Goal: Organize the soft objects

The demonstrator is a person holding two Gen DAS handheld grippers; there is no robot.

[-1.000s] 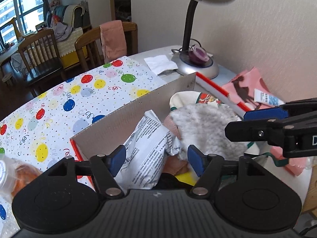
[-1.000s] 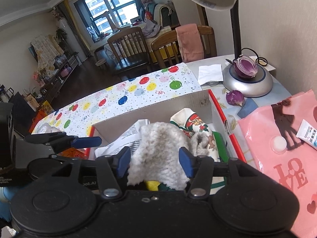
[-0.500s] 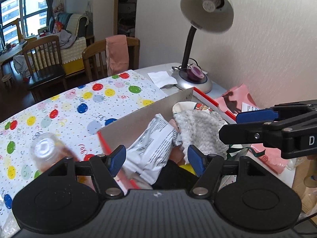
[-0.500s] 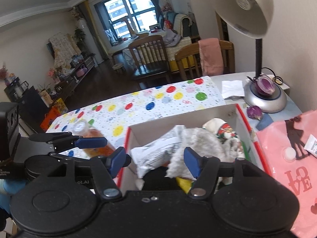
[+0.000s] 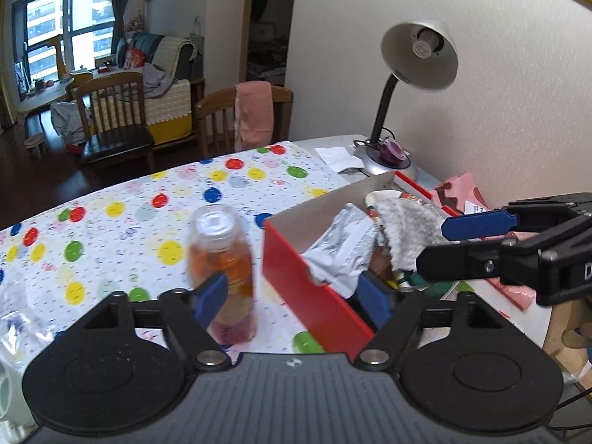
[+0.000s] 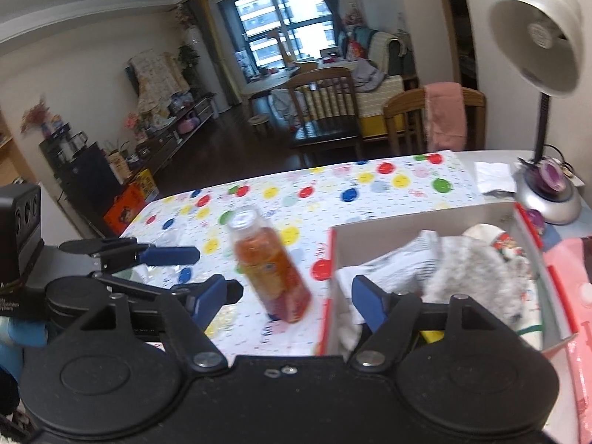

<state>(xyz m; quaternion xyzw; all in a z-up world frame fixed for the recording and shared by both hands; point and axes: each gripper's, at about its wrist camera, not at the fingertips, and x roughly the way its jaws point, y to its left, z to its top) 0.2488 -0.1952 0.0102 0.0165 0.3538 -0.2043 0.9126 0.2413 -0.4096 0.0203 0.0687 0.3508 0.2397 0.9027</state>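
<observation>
A red cardboard box [image 5: 307,288] [image 6: 407,222] holds a grey fluffy cloth [image 5: 407,229] [image 6: 473,270], a white printed packet [image 5: 344,244] [image 6: 399,262] and other soft items. My left gripper [image 5: 292,296] hangs above the box's near left corner, its jaws opening with nothing gripped. My right gripper [image 6: 286,299] hovers over the box's left wall, jaws also opening and empty. Each gripper shows in the other's view: the right gripper [image 5: 455,244] at the right edge, the left gripper [image 6: 148,251] at the left. An orange drink bottle [image 5: 222,255] [image 6: 273,266] stands on the table left of the box.
A polka-dot cloth [image 5: 129,222] covers the table. A desk lamp [image 5: 418,55] stands at the back right by the wall, with a white tissue [image 5: 340,155] beside its base. A pink bag [image 6: 569,259] lies right of the box. Crumpled clear plastic [image 5: 14,314] sits at far left.
Both grippers have drawn back and up from inside the box, and their jaws have widened. The bottle and the box's red outer wall have come into view.
</observation>
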